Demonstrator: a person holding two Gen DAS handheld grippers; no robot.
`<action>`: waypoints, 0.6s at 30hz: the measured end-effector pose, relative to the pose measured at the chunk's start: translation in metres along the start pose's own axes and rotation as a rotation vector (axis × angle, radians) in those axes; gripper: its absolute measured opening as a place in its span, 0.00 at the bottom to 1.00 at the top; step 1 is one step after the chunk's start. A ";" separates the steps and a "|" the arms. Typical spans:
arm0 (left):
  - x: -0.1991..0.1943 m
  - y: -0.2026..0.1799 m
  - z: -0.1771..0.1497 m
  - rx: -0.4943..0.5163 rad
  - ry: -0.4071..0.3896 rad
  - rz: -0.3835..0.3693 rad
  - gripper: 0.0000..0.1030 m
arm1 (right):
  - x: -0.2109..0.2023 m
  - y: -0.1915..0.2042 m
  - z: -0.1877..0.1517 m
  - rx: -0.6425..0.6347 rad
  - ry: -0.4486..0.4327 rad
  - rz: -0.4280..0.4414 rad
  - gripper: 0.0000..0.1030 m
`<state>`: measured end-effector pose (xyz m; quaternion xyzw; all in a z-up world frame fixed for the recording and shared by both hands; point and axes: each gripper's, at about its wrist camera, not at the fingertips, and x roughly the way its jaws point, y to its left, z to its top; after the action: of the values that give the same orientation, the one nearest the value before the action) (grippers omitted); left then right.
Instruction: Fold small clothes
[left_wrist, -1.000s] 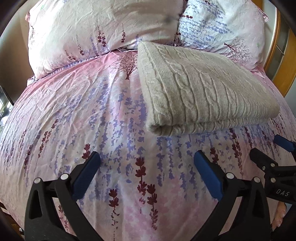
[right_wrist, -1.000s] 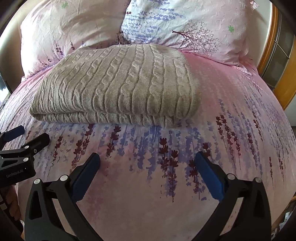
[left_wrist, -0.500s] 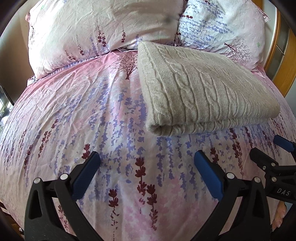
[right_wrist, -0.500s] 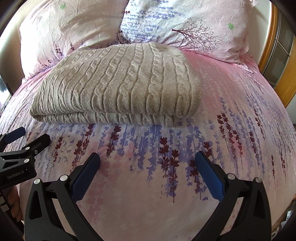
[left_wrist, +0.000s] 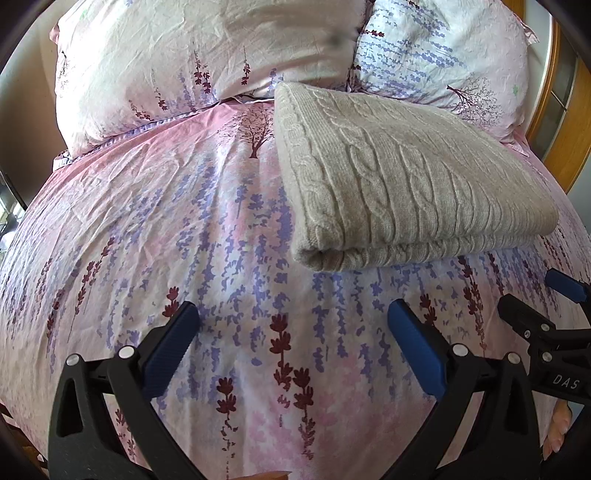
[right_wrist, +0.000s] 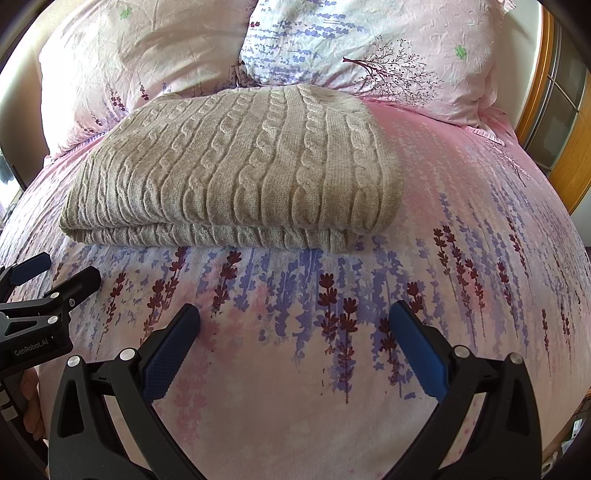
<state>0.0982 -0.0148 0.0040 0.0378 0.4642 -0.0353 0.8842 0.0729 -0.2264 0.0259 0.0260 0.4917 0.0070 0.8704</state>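
A beige cable-knit sweater (left_wrist: 406, 184) lies folded into a flat rectangle on the pink floral bed cover, its folded edge facing me. It also fills the upper middle of the right wrist view, sweater (right_wrist: 240, 173). My left gripper (left_wrist: 293, 328) hovers open over the cover, short of the sweater's left front corner, holding nothing. My right gripper (right_wrist: 293, 326) is open too, a little in front of the sweater's right front part, empty. Each gripper shows at the side of the other's view: the right gripper (left_wrist: 535, 299), the left gripper (right_wrist: 55, 273).
Two floral pillows (left_wrist: 207, 55) (right_wrist: 369, 48) lean at the head of the bed behind the sweater. A wooden frame with glass panes (right_wrist: 554, 110) stands on the right. The bed cover (left_wrist: 147, 221) spreads wide to the left of the sweater.
The right wrist view has drawn slightly nearer to the sweater over the second. The left gripper has barely shifted. Both stay open.
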 end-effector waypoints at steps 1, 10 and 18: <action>0.000 0.000 0.000 0.000 0.000 0.001 0.98 | 0.000 0.000 0.000 0.000 0.000 0.000 0.99; 0.001 -0.001 0.001 -0.004 -0.004 0.002 0.98 | 0.000 0.000 0.000 0.001 0.000 -0.001 0.99; 0.000 0.000 0.001 -0.004 -0.004 0.003 0.98 | 0.000 0.000 0.000 0.002 0.000 -0.001 0.99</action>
<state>0.0990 -0.0152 0.0040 0.0365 0.4623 -0.0330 0.8853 0.0728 -0.2262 0.0259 0.0267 0.4916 0.0058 0.8704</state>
